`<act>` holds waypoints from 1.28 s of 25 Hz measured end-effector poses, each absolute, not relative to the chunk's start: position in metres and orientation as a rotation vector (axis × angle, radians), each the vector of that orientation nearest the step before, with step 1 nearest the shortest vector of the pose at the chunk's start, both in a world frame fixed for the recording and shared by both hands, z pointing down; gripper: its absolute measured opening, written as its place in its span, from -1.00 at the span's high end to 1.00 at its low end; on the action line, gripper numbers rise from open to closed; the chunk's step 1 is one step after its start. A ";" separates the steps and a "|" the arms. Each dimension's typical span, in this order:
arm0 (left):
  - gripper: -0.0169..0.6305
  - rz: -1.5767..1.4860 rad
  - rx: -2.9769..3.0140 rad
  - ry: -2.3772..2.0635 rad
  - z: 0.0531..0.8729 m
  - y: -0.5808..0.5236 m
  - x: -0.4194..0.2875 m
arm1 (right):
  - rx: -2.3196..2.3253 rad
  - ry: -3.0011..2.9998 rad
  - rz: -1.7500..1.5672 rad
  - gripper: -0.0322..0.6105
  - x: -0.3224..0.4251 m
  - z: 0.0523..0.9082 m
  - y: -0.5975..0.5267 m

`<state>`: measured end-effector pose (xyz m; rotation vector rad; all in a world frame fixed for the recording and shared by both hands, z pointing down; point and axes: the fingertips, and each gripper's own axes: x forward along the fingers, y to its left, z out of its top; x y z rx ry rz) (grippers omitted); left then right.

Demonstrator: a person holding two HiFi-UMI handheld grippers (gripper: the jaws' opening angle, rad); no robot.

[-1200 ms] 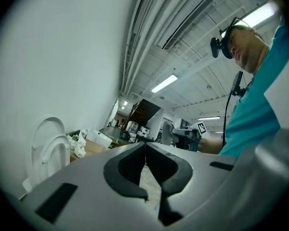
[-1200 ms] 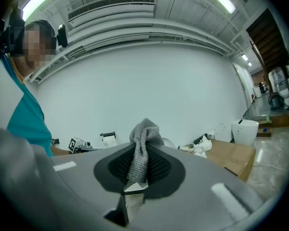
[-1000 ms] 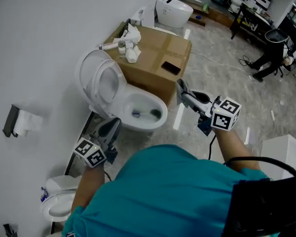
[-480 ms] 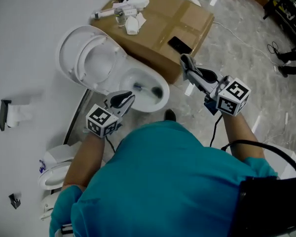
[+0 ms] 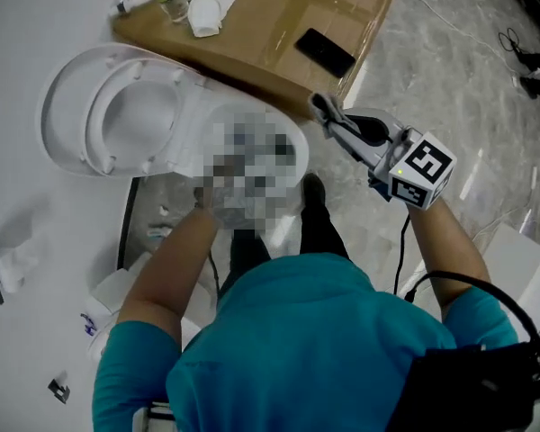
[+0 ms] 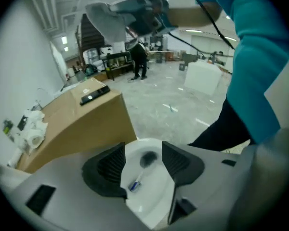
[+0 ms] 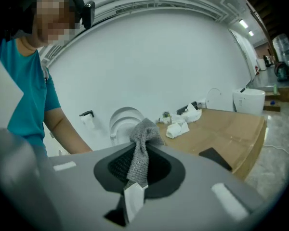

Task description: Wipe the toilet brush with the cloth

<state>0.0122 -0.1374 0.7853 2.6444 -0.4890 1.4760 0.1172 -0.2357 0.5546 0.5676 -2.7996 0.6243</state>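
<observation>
- While the person leans over the toilet bowl (image 6: 153, 198), the left gripper (image 6: 143, 163) hangs above it and points down. Its jaws have just been opening and now stand wide apart, pinching nothing, with the bowl framed in the gap.
- Inside the bowl lies the toilet brush (image 6: 139, 173), untouched. Its dark bristle head is near the drain, and its pale handle with a blue band slants toward the gripper.
- The brush looks light and stiff, and is probably wet and slippery. The handle, well clear of the bristles, seems the place to grasp.
- Right of the bowl, the right gripper (image 7: 139, 165) has its jaws pressed together on the cloth (image 7: 143, 146), a soft grey knit that flops over them.
- Further right of the bowl stands a cardboard box (image 5: 279, 25).
</observation>
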 end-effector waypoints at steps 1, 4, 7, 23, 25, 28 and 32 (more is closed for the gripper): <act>0.26 1.551 2.660 -0.421 0.815 -0.139 0.013 | 0.582 -2.790 0.644 0.83 0.116 0.570 -0.236; 0.21 1.761 2.694 -0.190 0.906 -0.131 0.014 | 0.621 -2.754 0.708 0.83 0.115 0.623 -0.228; 0.17 1.935 2.711 0.018 0.993 -0.122 0.011 | 0.627 -2.708 0.740 0.83 0.112 0.679 -0.216; 0.01 2.197 2.639 0.279 1.179 -0.129 0.066 | 0.588 -2.616 0.940 0.83 0.136 0.791 -0.180; 0.07 2.224 2.602 0.303 1.184 -0.132 0.064 | 0.595 -2.616 0.954 0.83 0.136 0.793 -0.180; 0.25 2.200 2.635 0.215 1.167 -0.147 0.056 | 0.586 -2.571 0.941 0.83 0.139 0.798 -0.178; 0.30 1.997 2.688 -0.156 1.092 -0.173 0.032 | 0.618 -2.587 0.922 0.83 0.135 0.771 -0.182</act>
